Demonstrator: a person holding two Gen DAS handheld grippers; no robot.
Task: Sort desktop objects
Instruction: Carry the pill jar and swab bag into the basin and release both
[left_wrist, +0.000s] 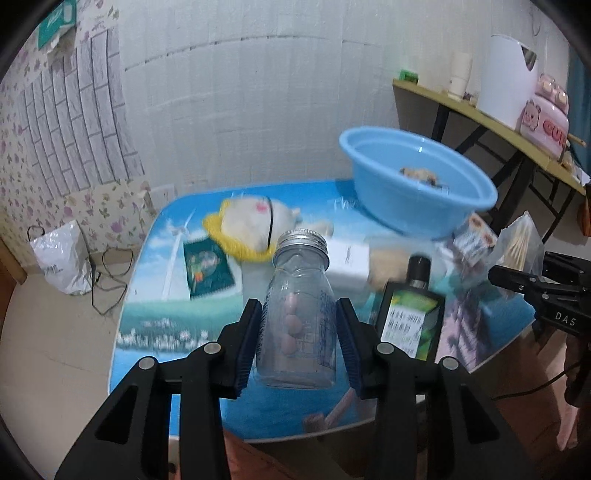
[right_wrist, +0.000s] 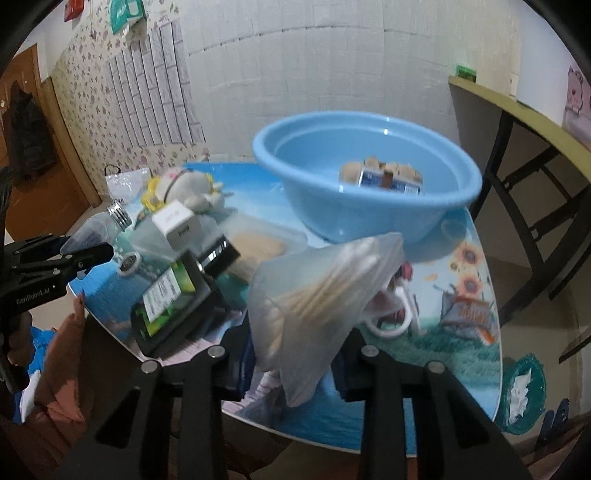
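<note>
My left gripper (left_wrist: 298, 341) is shut on a clear glass bottle (left_wrist: 299, 314) with a silver cap and pink tablets inside, held upright above the table's near edge. The same bottle shows at the left of the right wrist view (right_wrist: 98, 229). My right gripper (right_wrist: 295, 365) is shut on a clear plastic bag of cotton swabs (right_wrist: 317, 295), lifted above the table; the bag also shows in the left wrist view (left_wrist: 517, 243). A blue basin (right_wrist: 369, 184) stands at the back of the table with a small carton and snacks inside.
On the table (left_wrist: 155, 332) lie a plush toy (left_wrist: 251, 225), a green packet (left_wrist: 208, 267), a white box (left_wrist: 347, 260), a dark green-labelled bottle (left_wrist: 413, 321) and a white cup (right_wrist: 391, 321). A side table (left_wrist: 517, 133) stands at the right.
</note>
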